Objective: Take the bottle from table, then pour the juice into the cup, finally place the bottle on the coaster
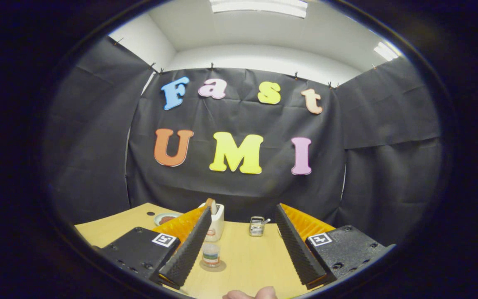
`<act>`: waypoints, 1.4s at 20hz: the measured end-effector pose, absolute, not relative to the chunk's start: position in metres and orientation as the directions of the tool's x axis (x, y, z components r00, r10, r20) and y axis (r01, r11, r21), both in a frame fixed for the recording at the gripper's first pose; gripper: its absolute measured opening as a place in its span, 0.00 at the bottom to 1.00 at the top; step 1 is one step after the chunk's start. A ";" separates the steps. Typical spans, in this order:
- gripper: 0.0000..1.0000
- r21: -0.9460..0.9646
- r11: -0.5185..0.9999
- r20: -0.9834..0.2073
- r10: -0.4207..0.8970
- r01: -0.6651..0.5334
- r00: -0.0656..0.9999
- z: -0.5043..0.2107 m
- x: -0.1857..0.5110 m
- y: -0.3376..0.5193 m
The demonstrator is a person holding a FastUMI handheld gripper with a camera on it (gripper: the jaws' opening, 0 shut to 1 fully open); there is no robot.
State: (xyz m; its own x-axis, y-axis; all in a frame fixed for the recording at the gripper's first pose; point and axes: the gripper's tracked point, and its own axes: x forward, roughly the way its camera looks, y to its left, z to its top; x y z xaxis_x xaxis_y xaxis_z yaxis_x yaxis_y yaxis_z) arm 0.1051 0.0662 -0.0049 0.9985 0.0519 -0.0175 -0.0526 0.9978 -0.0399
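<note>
Fingertips [250, 294] nearest, hand-held gripper [247, 265] spread wide holding nothing; bottle [211, 251] upright on a round coaster [221, 267] by the left finger, cup [257, 226] beyond on the desk [251, 257]: pre-grasp or just released.

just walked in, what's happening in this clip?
A person is holding the gripper over a wooden table, its fingers spread open with nothing between them. A small bottle stands on a round coaster beside the left finger, so from how things lie the bottle seems to be set down there. Farther back are a white container, a small metal cup and a small plate. A bit of the person's hand shows between the finger bases.
</note>
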 end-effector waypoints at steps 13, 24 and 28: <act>1.00 -0.015 0.994 -0.010 0.105 -0.105 0.994 0.021 0.004 0.074; 1.00 0.013 0.997 -0.025 0.074 -0.073 0.997 0.018 -0.001 0.056; 1.00 0.036 0.996 -0.025 0.078 -0.077 0.997 0.021 -0.001 0.056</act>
State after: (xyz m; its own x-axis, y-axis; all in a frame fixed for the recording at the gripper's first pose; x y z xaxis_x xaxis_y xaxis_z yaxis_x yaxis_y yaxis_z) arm -0.0007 0.0555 0.0206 0.9967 0.0777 -0.0249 -0.0768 0.9964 0.0364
